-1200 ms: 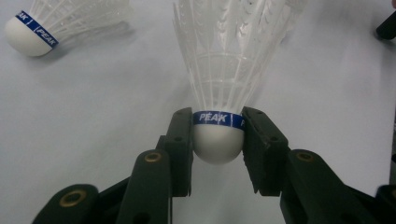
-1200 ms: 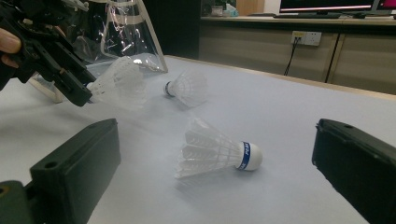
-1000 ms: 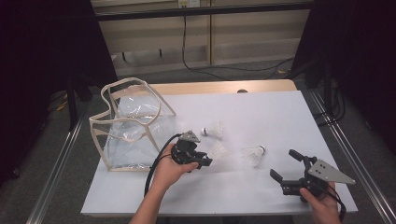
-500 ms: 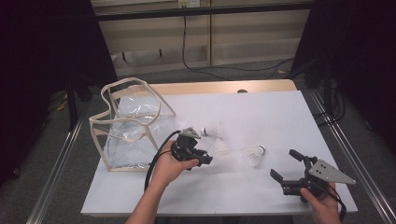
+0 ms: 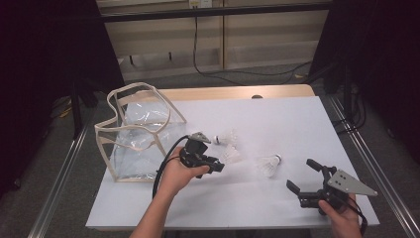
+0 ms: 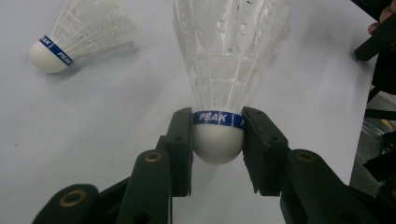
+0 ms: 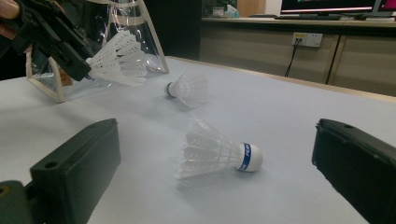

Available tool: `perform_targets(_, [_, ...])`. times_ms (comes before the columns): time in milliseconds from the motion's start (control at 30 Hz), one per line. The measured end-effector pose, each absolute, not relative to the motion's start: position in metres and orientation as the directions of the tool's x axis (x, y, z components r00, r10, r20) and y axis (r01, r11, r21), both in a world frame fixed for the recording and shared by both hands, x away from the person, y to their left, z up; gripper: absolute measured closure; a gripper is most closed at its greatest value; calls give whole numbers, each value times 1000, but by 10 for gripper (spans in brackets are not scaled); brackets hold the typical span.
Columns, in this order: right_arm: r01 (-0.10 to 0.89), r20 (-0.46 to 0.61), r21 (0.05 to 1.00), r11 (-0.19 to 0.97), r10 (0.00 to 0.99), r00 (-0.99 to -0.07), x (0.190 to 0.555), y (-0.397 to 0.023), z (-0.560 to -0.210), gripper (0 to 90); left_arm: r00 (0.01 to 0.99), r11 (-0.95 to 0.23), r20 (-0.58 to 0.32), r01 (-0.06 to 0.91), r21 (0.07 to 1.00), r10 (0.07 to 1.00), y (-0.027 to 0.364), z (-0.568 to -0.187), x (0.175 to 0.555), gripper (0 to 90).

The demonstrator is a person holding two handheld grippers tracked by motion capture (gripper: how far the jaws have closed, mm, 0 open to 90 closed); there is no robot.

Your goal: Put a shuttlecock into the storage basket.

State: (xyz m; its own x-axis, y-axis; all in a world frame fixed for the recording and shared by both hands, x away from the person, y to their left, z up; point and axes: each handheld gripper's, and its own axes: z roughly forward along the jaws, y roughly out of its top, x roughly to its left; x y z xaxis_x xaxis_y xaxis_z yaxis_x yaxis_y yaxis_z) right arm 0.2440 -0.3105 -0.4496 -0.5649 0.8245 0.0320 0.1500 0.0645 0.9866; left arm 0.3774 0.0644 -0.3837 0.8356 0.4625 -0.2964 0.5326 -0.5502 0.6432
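My left gripper [image 5: 218,166] [image 6: 217,142] is shut on the white cork of a feather shuttlecock [image 5: 231,154] [image 6: 229,56], its jaws pressing on both sides at the blue band. The feathers point away from it, just above the table. A second shuttlecock [image 5: 227,138] [image 6: 70,32] lies just beyond it, and a third [image 5: 268,165] [image 7: 212,151] lies to the right. My right gripper [image 5: 301,174] stands open near the front right, jaws wide apart and aimed at the third shuttlecock, which lies ahead of them untouched.
A clear plastic bag with beige trim [image 5: 136,158] [image 7: 154,42] stands open at the table's left side. The white table top [image 5: 287,114] is bordered by metal rails. A cable trails from the left gripper toward the person's forearm.
The left hand has shifted only slightly with the shuttlecock in its jaws. The right gripper has kept still.
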Motion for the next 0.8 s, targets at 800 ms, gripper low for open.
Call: perform_targets(800, [151, 32, 986, 65, 823, -568, 243, -311, -449, 11, 829, -562, -285, 541, 626, 481, 68, -362, 381, 653])
